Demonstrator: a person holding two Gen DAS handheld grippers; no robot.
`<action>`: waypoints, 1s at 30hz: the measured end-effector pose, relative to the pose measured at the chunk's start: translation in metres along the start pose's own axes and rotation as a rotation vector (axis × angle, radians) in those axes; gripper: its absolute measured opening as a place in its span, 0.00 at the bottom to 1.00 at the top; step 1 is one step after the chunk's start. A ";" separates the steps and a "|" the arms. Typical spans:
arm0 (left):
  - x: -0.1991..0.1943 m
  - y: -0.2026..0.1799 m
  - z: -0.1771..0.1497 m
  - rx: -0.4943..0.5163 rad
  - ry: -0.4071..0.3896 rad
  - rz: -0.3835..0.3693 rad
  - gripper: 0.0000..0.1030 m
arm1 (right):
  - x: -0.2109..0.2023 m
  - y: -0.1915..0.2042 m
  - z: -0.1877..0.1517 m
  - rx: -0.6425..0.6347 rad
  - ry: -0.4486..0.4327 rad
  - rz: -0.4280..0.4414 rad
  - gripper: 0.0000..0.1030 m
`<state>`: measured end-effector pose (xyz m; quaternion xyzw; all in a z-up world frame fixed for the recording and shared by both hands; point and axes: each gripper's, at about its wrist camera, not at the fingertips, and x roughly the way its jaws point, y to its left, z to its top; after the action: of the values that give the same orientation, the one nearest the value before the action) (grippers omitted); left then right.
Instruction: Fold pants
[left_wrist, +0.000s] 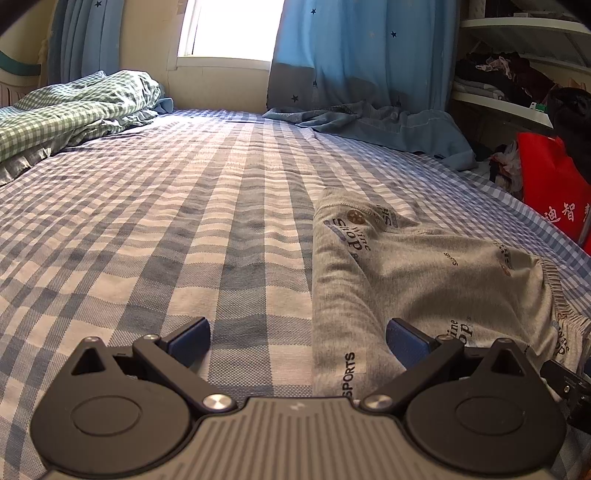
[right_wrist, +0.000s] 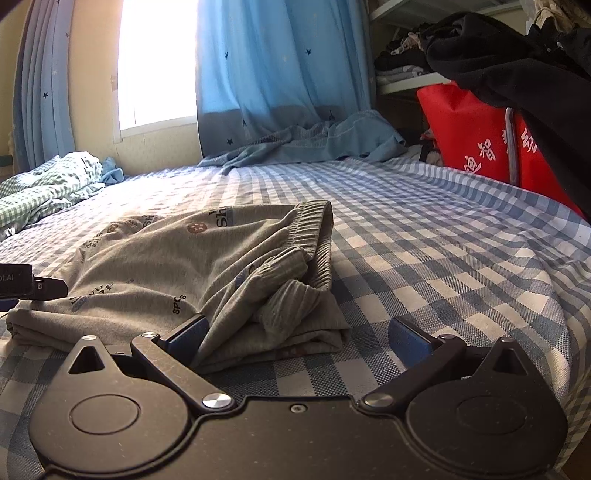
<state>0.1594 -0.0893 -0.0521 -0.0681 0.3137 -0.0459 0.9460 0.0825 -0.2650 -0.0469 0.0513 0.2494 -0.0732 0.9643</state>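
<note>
Grey printed pants (right_wrist: 177, 273) lie folded into a compact bundle on the checked bed (left_wrist: 184, 221); left gripper (left_wrist: 297, 334) and right gripper (right_wrist: 297, 334) both spread wide, holding nothing; folding appears largely complete.

- Right gripper (right_wrist: 297, 338): at 6 o'clock, jaws spread wide, blue pads (right_wrist: 190, 338) low over the bed.
- Grey pants (right_wrist: 177, 273): printed lettering, lying bunched on the checked sheet (right_wrist: 443, 251), ribbed waistband (right_wrist: 317, 240) toward centre; near edge just beside the left pad.
- Left gripper (right_wrist: 33, 286): black part at 9 o'clock, at the pants' edge.
- Blue star curtain (right_wrist: 280, 74): 12 o'clock.
- Red bag (right_wrist: 476, 136): 2 o'clock.
- Green checked bedding (right_wrist: 48, 184): 10 o'clock.
</note>
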 end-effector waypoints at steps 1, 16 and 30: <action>0.000 0.000 0.000 -0.001 0.000 -0.001 1.00 | 0.001 0.000 0.001 0.000 0.009 -0.001 0.99; 0.002 -0.007 0.014 0.061 0.035 -0.013 1.00 | -0.004 -0.001 0.031 -0.061 0.096 0.003 0.99; 0.035 -0.019 0.045 0.079 0.098 -0.070 1.00 | 0.023 -0.031 0.071 -0.136 0.017 0.165 1.00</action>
<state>0.2135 -0.1086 -0.0340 -0.0394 0.3550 -0.0946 0.9292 0.1304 -0.3079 0.0019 0.0068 0.2567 0.0240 0.9662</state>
